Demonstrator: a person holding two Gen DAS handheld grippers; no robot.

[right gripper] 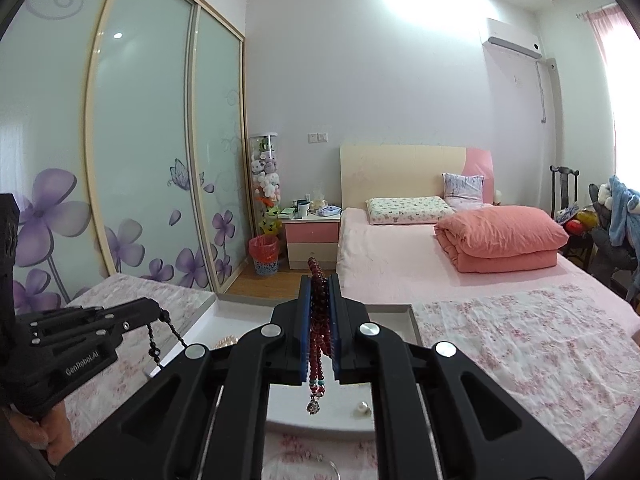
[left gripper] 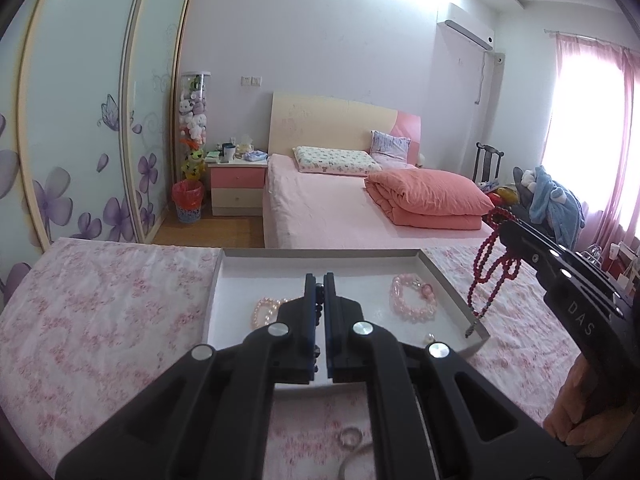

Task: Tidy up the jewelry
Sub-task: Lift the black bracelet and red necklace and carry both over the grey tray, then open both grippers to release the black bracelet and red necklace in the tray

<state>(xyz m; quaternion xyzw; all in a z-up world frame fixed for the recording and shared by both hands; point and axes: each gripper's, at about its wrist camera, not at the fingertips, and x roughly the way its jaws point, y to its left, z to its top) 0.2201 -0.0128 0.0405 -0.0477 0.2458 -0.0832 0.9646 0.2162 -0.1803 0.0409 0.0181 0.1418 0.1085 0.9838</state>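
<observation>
A white shallow box (left gripper: 452, 286) lies on the floral cloth. In it are a pink bead bracelet (left gripper: 414, 298), a pale pink pearl bracelet (left gripper: 265, 312) and a loose pearl (left gripper: 430, 337). My left gripper (left gripper: 319, 284) is shut on a dark bead strand (left gripper: 319, 308) above the box; the strand hangs from it in the right wrist view (right gripper: 160, 336). My right gripper (right gripper: 319, 280) is shut on a dark red bead necklace (right gripper: 319, 320), held above the box's right side; its loops hang in the left wrist view (left gripper: 494, 268).
A ring (left gripper: 351, 436) and a bangle (left gripper: 356, 464) lie on the floral cloth (left gripper: 100, 312) in front of the box. Beyond are a pink bed (left gripper: 332, 208), a nightstand (left gripper: 238, 186) and a wardrobe with sliding doors (left gripper: 88, 120).
</observation>
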